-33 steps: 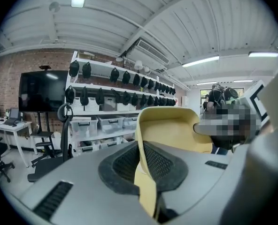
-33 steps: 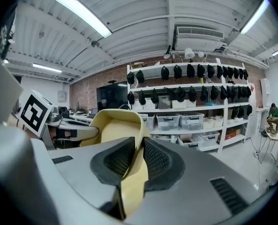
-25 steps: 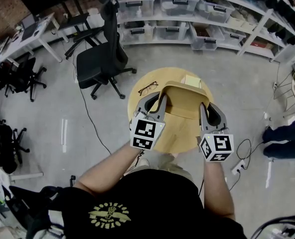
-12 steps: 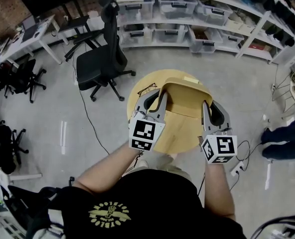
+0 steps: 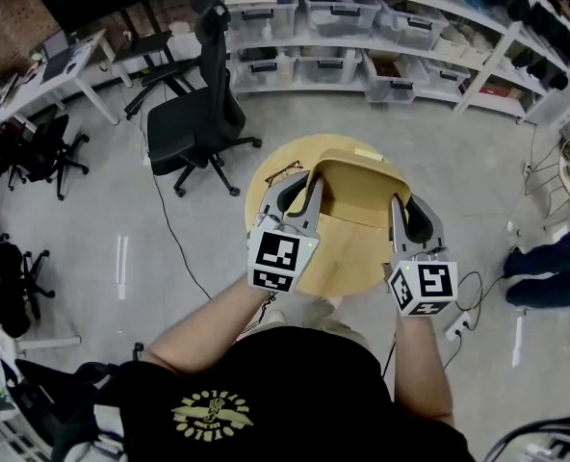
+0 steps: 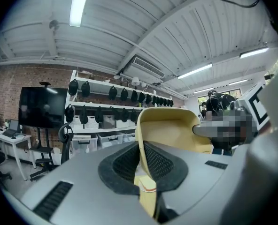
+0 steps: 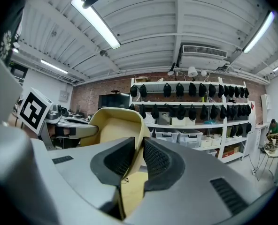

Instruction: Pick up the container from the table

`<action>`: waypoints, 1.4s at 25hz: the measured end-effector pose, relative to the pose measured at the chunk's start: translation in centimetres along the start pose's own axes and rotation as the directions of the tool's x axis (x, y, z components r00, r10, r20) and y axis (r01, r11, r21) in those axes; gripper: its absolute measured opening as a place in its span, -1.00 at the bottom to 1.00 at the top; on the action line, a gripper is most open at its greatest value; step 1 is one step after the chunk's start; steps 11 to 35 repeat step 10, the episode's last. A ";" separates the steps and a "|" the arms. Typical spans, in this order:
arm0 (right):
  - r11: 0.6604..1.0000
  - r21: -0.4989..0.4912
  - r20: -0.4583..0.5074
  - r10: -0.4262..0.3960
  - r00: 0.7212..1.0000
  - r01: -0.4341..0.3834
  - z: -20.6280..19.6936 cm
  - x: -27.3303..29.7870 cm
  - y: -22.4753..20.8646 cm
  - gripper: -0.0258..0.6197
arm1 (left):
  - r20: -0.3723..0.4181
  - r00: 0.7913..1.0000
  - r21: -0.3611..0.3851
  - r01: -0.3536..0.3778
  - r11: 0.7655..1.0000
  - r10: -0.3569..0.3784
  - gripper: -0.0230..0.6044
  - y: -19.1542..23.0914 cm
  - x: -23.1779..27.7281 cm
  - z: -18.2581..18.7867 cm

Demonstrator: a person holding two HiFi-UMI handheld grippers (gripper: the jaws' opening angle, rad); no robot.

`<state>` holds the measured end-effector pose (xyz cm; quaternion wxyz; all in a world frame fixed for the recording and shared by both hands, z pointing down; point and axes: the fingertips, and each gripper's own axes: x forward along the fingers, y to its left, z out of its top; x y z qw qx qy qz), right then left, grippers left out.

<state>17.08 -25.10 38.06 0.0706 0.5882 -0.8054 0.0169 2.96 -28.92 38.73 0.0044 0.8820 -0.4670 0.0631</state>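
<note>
Yellow container [image 5: 360, 189] over round table [image 5: 335, 263]. Left gripper [image 5: 304, 187] pads are clamped on its left wall, right gripper [image 5: 401, 207] pads on its right wall.

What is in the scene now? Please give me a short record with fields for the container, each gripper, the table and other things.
container: yellow, open top, gripped at two opposite walls
left gripper: shut on the container's left wall
right gripper: shut on the container's right wall
table: round, wooden, under the container
on table: eyeglasses, left of the container
nearby: black office chair on the floor
</note>
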 end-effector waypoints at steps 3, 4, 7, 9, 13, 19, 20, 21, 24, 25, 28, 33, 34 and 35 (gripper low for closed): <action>1.000 -0.001 -0.004 0.003 1.000 -0.003 -0.3 0.1 0.2 -0.70 | -0.009 1.000 -0.001 -0.001 1.000 0.001 -0.82 0.1 0.0 -0.4; 1.000 0.000 -0.006 0.003 1.000 -0.003 -0.4 0.1 0.2 -0.70 | -0.013 1.000 -0.002 -0.002 1.000 0.002 -0.82 0.2 0.0 -0.5; 1.000 0.003 -0.011 0.003 1.000 -0.003 -0.5 0.4 0.1 -0.70 | -0.020 1.000 -0.002 -0.001 1.000 0.001 -0.82 0.2 0.3 -0.7; 1.000 0.004 -0.014 0.003 1.000 -0.003 -0.5 0.6 -0.1 -0.70 | -0.022 1.000 0.000 -0.001 1.000 0.001 -0.82 0.3 0.5 -0.6; 1.000 0.004 -0.015 0.004 1.000 -0.004 -0.5 0.7 -0.2 -0.70 | -0.023 1.000 0.001 -0.002 1.000 0.002 -0.82 0.3 0.5 -0.6; 1.000 0.004 -0.015 0.004 1.000 -0.004 -0.5 0.7 -0.2 -0.70 | -0.023 1.000 0.001 -0.002 1.000 0.002 -0.82 0.3 0.5 -0.6; 1.000 0.004 -0.015 0.004 1.000 -0.004 -0.5 0.7 -0.2 -0.70 | -0.023 1.000 0.001 -0.002 1.000 0.002 -0.82 0.3 0.5 -0.6; 1.000 0.004 -0.015 0.004 1.000 -0.004 -0.5 0.7 -0.2 -0.70 | -0.023 1.000 0.001 -0.002 1.000 0.002 -0.82 0.3 0.5 -0.6; 1.000 0.004 -0.015 0.004 1.000 -0.004 -0.5 0.7 -0.2 -0.70 | -0.023 1.000 0.001 -0.002 1.000 0.002 -0.82 0.3 0.5 -0.6; 1.000 0.004 -0.015 0.004 1.000 -0.004 -0.5 0.7 -0.2 -0.70 | -0.023 1.000 0.001 -0.002 1.000 0.002 -0.82 0.3 0.5 -0.6; 1.000 0.004 -0.015 0.004 1.000 -0.004 -0.5 0.7 -0.2 -0.70 | -0.023 1.000 0.001 -0.002 1.000 0.002 -0.82 0.3 0.5 -0.6; 1.000 0.004 -0.015 0.004 1.000 -0.004 -0.5 0.7 -0.2 -0.70 | -0.023 1.000 0.001 -0.002 1.000 0.002 -0.82 0.3 0.5 -0.6; 1.000 0.004 -0.015 0.004 1.000 -0.004 -0.5 0.7 -0.2 -0.70 | -0.023 1.000 0.001 -0.002 1.000 0.002 -0.82 0.3 0.5 -0.6; 1.000 0.004 -0.015 0.004 1.000 -0.004 -0.5 0.7 -0.2 -0.70 | -0.023 1.000 0.001 -0.002 1.000 0.002 -0.82 0.3 0.5 -0.6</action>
